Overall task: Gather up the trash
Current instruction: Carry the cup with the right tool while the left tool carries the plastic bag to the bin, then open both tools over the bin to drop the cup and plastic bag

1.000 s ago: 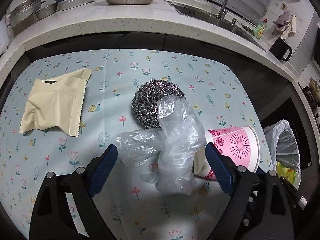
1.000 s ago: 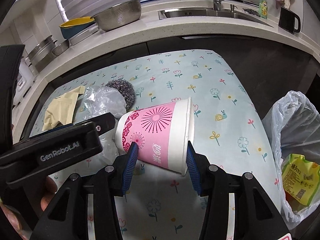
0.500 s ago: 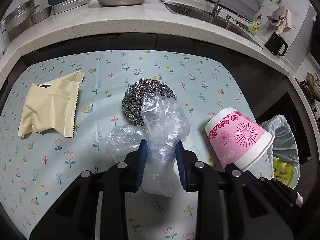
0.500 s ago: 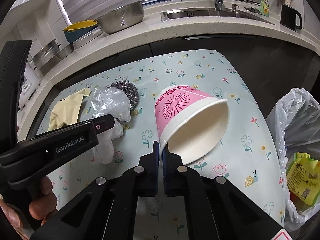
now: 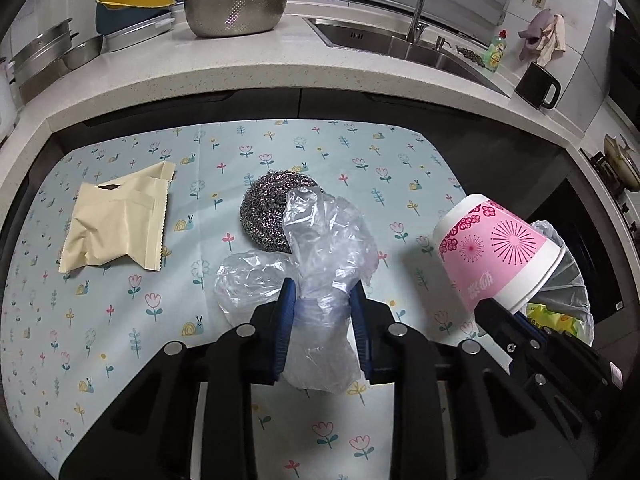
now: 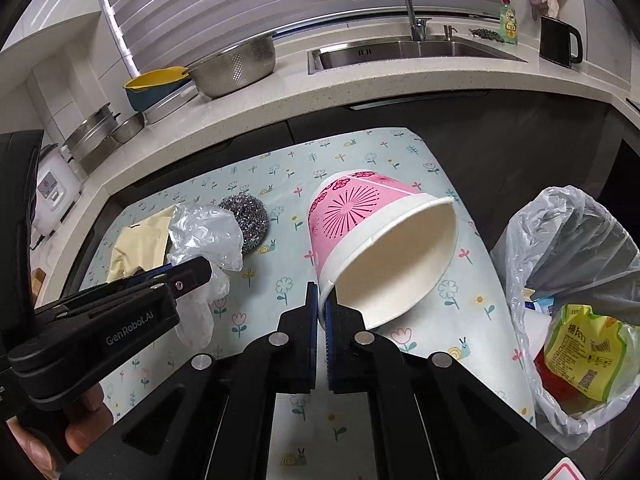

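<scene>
My left gripper (image 5: pixel 323 294) is shut on a crumpled clear plastic bag (image 5: pixel 328 240) and holds it above the flowered tablecloth (image 5: pixel 120 320). My right gripper (image 6: pixel 322 294) is shut on the rim of a pink and white paper cup (image 6: pixel 372 236), tilted with its mouth toward the camera; the cup also shows in the left wrist view (image 5: pixel 496 248). A steel wool scrubber (image 5: pixel 268 210) lies behind the plastic bag. A beige paper pouch (image 5: pixel 116 220) lies at the left. A lined trash bin (image 6: pixel 576 280) with wrappers inside stands off the table's right edge.
A countertop (image 5: pixel 240 68) runs behind the table with a metal colander (image 5: pixel 236 8), a yellow and blue basin (image 5: pixel 132 8), a sink (image 6: pixel 400 50) with faucet, and a black mug (image 6: pixel 558 42). A rice cooker (image 6: pixel 52 184) stands at the left.
My left gripper closed on the plastic bag and lifted it. My right gripper pinched the cup's rim, lifted the cup and moved it right toward the bin.
</scene>
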Demonstrator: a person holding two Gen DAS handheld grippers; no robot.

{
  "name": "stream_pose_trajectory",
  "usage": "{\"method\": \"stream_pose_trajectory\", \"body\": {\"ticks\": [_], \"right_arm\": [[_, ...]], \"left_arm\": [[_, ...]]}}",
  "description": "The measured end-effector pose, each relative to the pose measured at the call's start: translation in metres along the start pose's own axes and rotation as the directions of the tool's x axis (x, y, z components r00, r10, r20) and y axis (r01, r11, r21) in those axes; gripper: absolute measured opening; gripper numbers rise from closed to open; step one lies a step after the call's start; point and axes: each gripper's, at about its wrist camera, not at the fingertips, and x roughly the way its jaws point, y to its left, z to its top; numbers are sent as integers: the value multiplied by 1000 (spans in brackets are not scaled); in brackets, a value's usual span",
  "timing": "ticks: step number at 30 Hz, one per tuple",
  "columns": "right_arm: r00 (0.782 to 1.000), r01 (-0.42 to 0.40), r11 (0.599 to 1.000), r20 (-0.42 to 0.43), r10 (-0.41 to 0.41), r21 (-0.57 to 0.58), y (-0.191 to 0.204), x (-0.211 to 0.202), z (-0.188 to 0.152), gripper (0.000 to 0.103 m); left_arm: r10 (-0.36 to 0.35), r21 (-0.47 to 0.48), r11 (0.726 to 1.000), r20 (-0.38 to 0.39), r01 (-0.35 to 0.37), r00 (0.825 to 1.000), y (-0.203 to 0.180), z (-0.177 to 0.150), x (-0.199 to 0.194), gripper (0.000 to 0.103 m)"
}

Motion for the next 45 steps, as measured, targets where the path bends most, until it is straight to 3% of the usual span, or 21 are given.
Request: {"method": "stream_pose_trajectory", "body": {"ticks": [9,21,33,41,45], "right_arm": [[997,31,999,72,-32,13,-18,-48,8,3],[983,100,992,148,-110,76,-77,-110,11,3],[965,201,963,133,-226,180,-160,-136,-8,4],[955,253,941,99,-280,226,-199,-133,-21,4],[952,267,933,85,-294,240,-208,-128,-22,4]], "left_arm": [[-30,54,998,52,27,998,-37,5,-35,26],[-109,182,979,100,89,989,-126,3,-65,26],[-215,314,929,21,198,976,-219,-6,-42,26],[-296,344,888,-75,303,952,-262,-13,-12,28],[-301,348,886,-73,307,951,-272,-15,-3,39]]}}
